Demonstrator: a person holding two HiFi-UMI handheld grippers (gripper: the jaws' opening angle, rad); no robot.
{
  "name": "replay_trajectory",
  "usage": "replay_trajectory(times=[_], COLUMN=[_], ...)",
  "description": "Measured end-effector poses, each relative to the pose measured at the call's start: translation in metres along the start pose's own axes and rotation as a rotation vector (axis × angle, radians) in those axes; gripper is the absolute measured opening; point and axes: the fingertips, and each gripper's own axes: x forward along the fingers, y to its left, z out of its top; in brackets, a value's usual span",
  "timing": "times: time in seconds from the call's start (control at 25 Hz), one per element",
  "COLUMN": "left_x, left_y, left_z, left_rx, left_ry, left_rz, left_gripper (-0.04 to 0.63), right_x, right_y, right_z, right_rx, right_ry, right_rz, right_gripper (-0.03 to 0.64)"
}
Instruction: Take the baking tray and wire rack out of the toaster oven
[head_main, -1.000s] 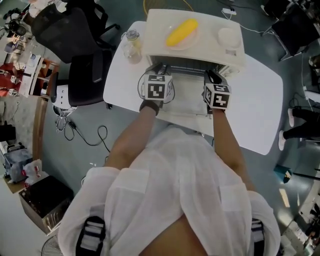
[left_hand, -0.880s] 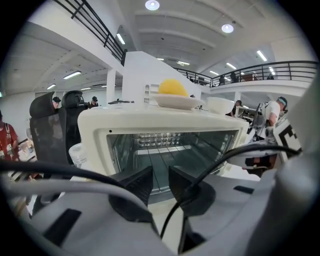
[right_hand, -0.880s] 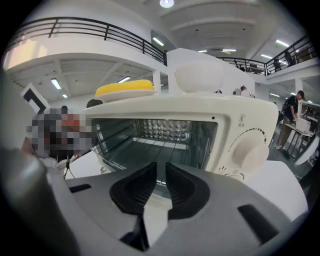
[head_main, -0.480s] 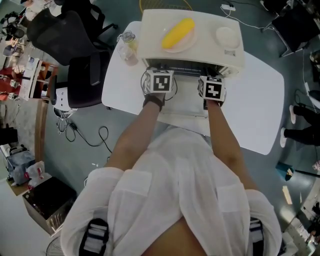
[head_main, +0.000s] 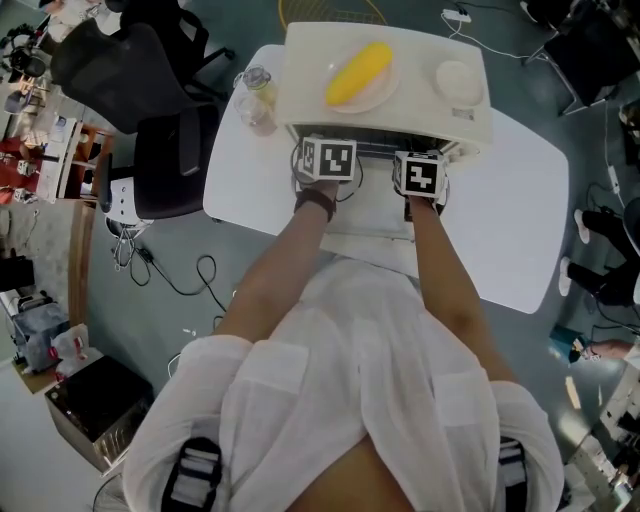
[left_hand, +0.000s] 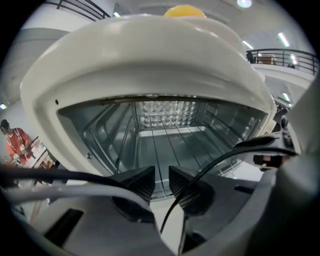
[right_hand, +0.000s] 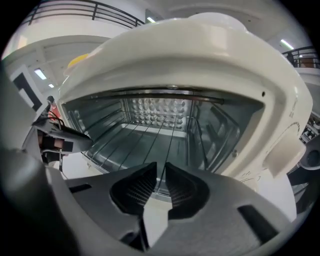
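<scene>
A cream toaster oven (head_main: 415, 45) stands on the white table with its door (head_main: 372, 215) folded down. Inside lies the wire rack (left_hand: 165, 142) (right_hand: 150, 132), with the grey baking tray (left_hand: 172, 131) showing beneath it. My left gripper (head_main: 330, 158) (left_hand: 160, 176) is at the left of the oven mouth. Its jaws stand a little apart, just in front of the rack's front edge. At the right of the mouth, my right gripper (head_main: 421, 172) (right_hand: 161, 172) is closing. One rack wire runs into its narrow gap, and the pads do not press on it.
On the oven's top sit a plate with a yellow corn cob (head_main: 358, 70) and a small white bowl (head_main: 456, 78). A glass jar (head_main: 257, 95) stands left of the oven. A black chair (head_main: 170, 150) is beside the table (head_main: 520, 210).
Both grippers have moved forward to the oven mouth and come closer together. Nothing has been lifted or pulled out.
</scene>
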Motion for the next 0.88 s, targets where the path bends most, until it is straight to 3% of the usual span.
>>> replay_trajectory(times=[0.32, 0.44, 0.88], left_x=[0.012, 0.010, -0.010], left_y=[0.002, 0.004, -0.003], left_z=[-0.002, -0.003, -0.023], left_rx=[0.011, 0.010, -0.023], left_ry=[0.059, 0.056, 0.060], left_rz=[0.031, 0.037, 0.009], left_gripper=[0.052, 0.023, 0.017], right_x=[0.003, 0.002, -0.018], right_y=[0.000, 0.000, 0.003], right_z=[0.001, -0.001, -0.021], right_rx=[0.000, 0.045, 0.121], right_ry=[0.031, 0.035, 0.038], right_rz=[-0.007, -0.002, 0.006], right_gripper=[0.034, 0.025, 0.015])
